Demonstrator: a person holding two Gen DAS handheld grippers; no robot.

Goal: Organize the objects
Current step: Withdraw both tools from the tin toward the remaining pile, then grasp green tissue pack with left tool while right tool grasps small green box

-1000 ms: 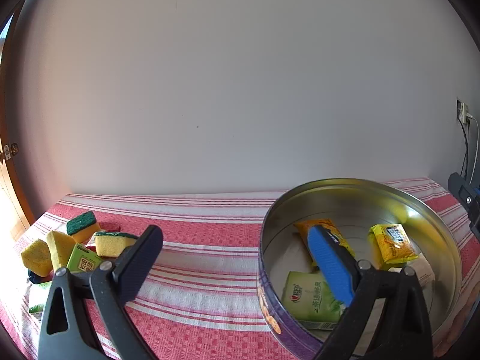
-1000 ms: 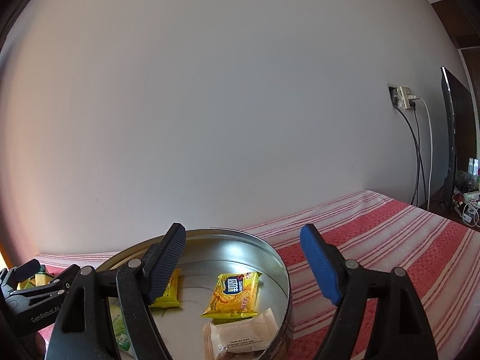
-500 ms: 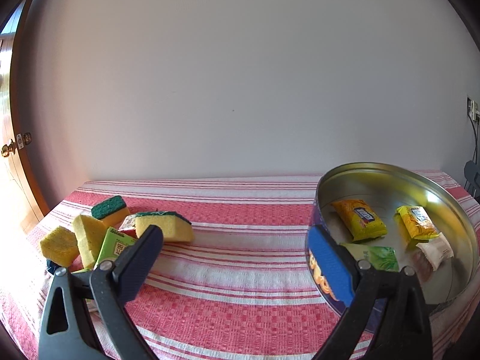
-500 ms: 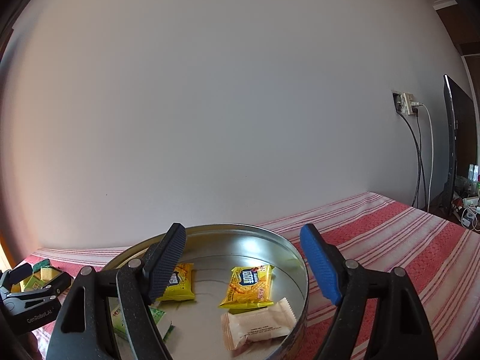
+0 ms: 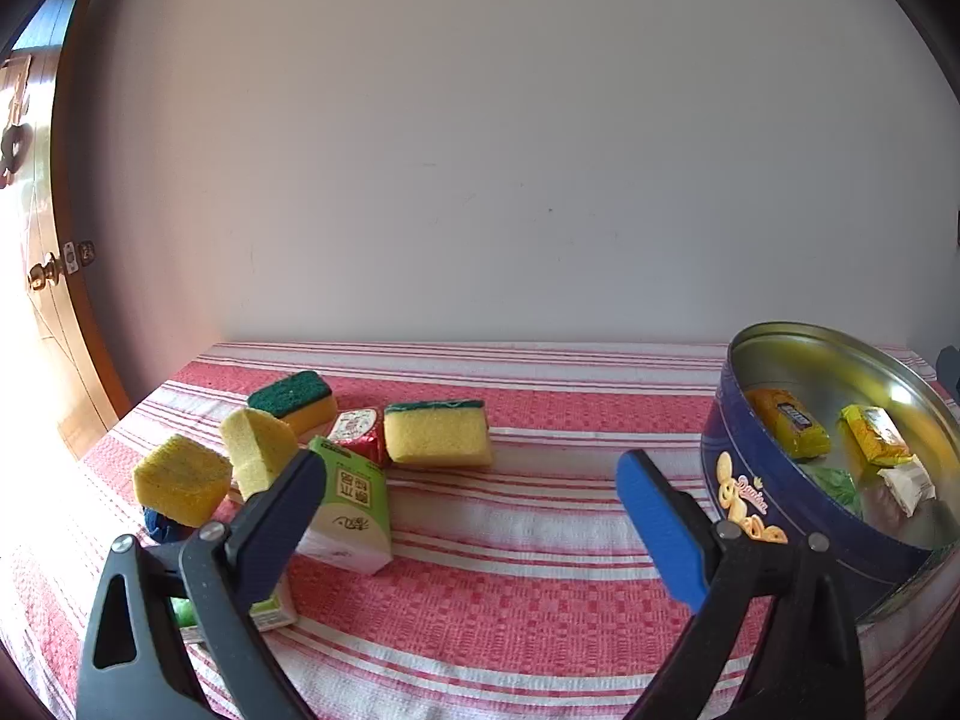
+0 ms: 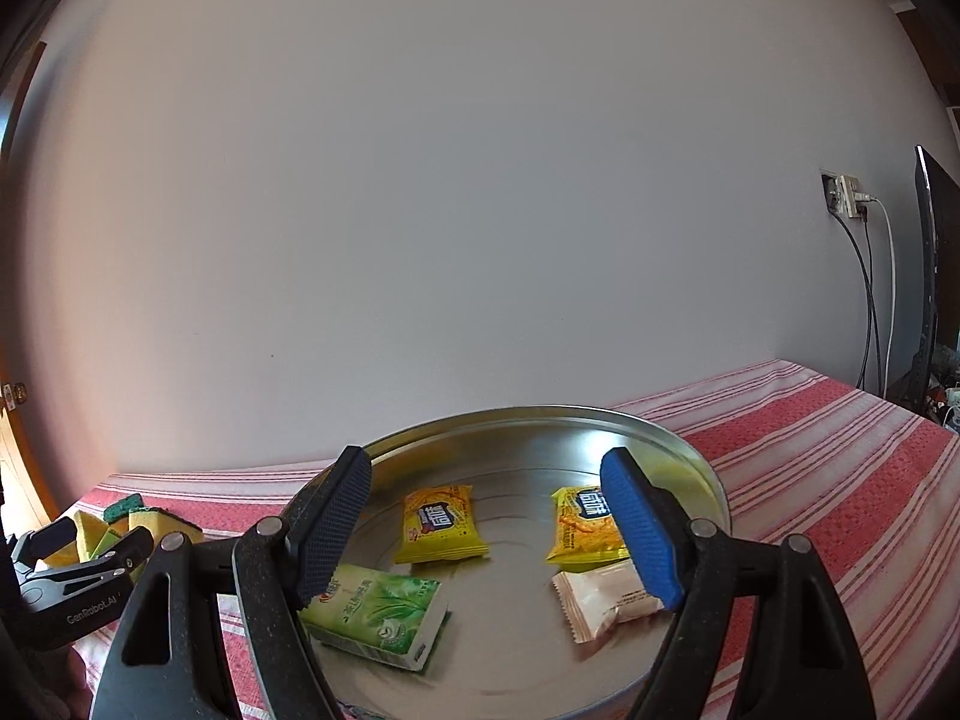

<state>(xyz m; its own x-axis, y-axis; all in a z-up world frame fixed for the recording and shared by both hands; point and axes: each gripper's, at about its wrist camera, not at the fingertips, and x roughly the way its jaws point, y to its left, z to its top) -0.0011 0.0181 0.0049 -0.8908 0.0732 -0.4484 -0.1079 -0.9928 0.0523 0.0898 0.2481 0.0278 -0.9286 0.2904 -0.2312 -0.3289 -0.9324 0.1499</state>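
Snack packets and sponges share a red-and-white striped tablecloth (image 5: 480,540) set against a pale wall. My left gripper (image 5: 474,516) hangs just above the cloth, jaws spread wide and holding nothing. At 10 o'clock from it lies a loose cluster: a green drink carton (image 5: 354,510) lying on its side, touching my dark left finger (image 5: 282,516) in view, a red-wrapped packet (image 5: 359,433) behind it, and 4 yellow sponges, 1 with its green scouring face up (image 5: 294,399), 1 on its edge (image 5: 437,433), and 2 plain yellow blocks (image 5: 180,480) at the cluster's far-left side. A blue round biscuit tin (image 5: 756,498) stands at 3 o'clock, well apart from the sponges.

My right gripper (image 6: 486,528) hovers over the tin's open silver interior (image 6: 522,648), jaws likewise wide apart and empty. Inside the tin, 2 yellow snack packets (image 6: 441,525) lie toward 12 o'clock, the second (image 6: 582,525) partly behind my blue finger. A green tissue pack (image 6: 384,612) rests at 8 o'clock and a pale pink wrapped packet (image 6: 606,600) at 4 o'clock. A wall socket (image 6: 846,195) with cables sits at far right.
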